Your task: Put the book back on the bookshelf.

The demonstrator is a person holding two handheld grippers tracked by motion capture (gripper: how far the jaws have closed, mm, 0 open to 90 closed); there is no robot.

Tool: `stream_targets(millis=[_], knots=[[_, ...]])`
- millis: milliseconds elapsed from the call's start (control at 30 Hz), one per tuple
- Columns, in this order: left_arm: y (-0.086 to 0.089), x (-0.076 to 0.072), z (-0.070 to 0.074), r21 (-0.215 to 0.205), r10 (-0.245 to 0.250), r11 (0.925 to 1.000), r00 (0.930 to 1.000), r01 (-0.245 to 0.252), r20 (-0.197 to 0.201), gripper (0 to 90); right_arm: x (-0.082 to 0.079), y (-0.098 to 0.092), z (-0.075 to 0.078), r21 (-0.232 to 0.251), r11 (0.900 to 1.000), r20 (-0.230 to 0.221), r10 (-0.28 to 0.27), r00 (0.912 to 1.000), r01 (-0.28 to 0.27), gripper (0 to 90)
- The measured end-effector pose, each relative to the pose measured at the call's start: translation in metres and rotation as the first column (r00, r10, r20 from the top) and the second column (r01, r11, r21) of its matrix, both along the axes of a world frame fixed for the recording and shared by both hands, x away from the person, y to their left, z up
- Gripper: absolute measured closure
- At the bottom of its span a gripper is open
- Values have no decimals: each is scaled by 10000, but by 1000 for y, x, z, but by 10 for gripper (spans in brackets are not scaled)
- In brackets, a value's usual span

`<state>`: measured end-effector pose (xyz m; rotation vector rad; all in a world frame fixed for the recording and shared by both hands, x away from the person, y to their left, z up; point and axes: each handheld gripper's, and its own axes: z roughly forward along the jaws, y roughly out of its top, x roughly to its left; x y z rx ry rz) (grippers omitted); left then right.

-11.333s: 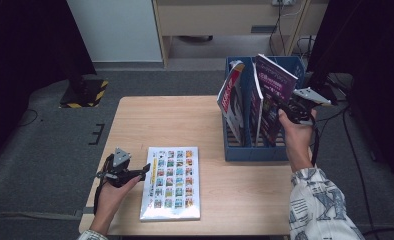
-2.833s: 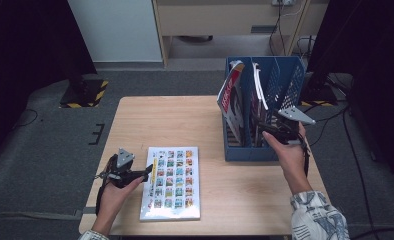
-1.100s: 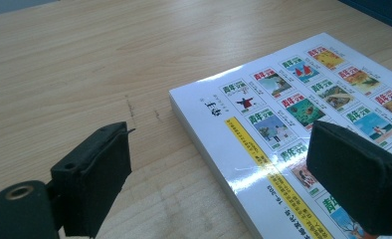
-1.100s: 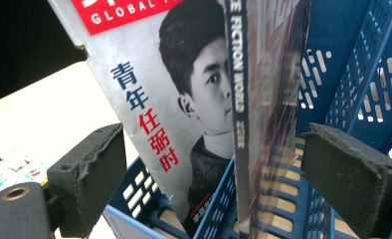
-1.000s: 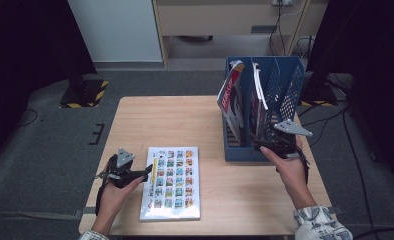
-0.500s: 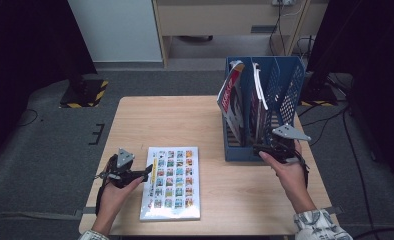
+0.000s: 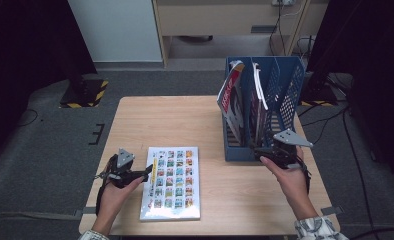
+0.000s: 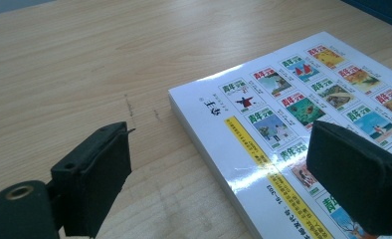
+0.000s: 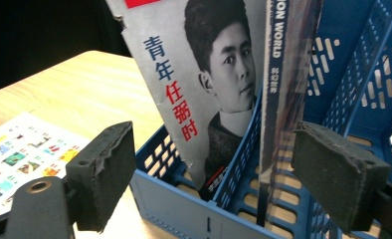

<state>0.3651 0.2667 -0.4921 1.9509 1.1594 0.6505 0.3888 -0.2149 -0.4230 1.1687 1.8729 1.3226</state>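
A blue file rack [image 7: 288,82] stands at the table's right. A grey magazine with a portrait [image 7: 231,100] and a darker one [image 7: 257,102] stand upright in it. My right gripper [image 7: 259,152] is at the rack's near wall [image 9: 184,199], open. Its jaws have just been closing a little, and nothing is pinched between them. Beyond them rise the grey magazine [image 9: 204,89] and the dark spine [image 9: 283,74]. A white book with rows of small cover pictures [image 7: 172,182] lies flat at front left. My left gripper [image 7: 146,173] is open at its left edge. In the left gripper view, one jaw of the gripper [image 8: 224,144] is over the book [image 8: 303,99].
The wooden table [image 7: 185,120] has its front edge just behind both hands. Grey floor surrounds it, with a yellow-black striped base [image 7: 85,92] at back left, a cabinet [image 7: 225,20] behind, and cables [image 7: 330,115] on the floor to the right of the rack.
The right hand held a purple magazine above the rack, which now stands inside it. Over the last second that hand drew back slightly toward the table's near edge. The left hand stayed put.
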Motion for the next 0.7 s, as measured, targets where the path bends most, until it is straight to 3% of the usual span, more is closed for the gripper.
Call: stream_targets(millis=[333, 700], knots=[[-1, 0, 0, 7, -46, 10000, 10000, 46, -12, 101, -9, 18, -3, -14, 9981, -68, 619, 9981, -619, 202], [-2, 0, -1, 98, -136, 9999, 9999, 136, -27, 110, -12, 53, -8, -117, 9865, -465, 1629, 9855, -1636, 218]])
